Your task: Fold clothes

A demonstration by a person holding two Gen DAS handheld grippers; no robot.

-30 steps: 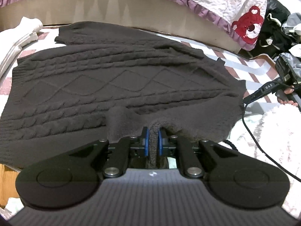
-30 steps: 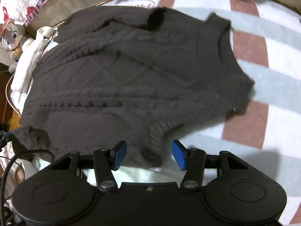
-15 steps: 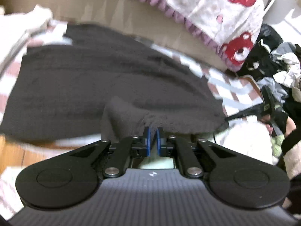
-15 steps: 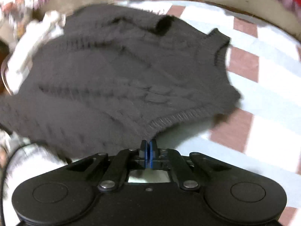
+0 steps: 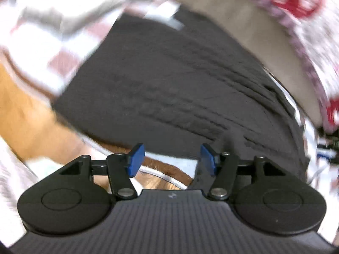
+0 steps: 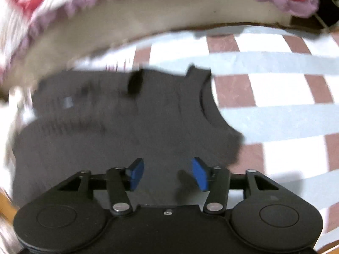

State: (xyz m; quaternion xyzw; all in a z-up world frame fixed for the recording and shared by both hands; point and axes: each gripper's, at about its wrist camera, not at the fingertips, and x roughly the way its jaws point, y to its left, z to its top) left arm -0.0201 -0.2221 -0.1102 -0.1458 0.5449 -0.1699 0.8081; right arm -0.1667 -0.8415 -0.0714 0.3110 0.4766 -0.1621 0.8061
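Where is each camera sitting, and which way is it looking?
Left wrist view: sits on the left gripper, looking down along its open blue pads at the dark cable-knit sweater on the checked sheet; only the gripper shows, nothing between its pads.
Right wrist view: sits on the right gripper, looking down at the sweater's collar end and the checked sheet; only the open gripper shows.
Shared: the same sweater, the checked sheet and the red-and-white quilt behind. Both grippers have just opened.

blur: sweater (image 5: 180, 89) knit smeared | quilt (image 6: 42, 6) print unreadable | sweater hem hidden by housing
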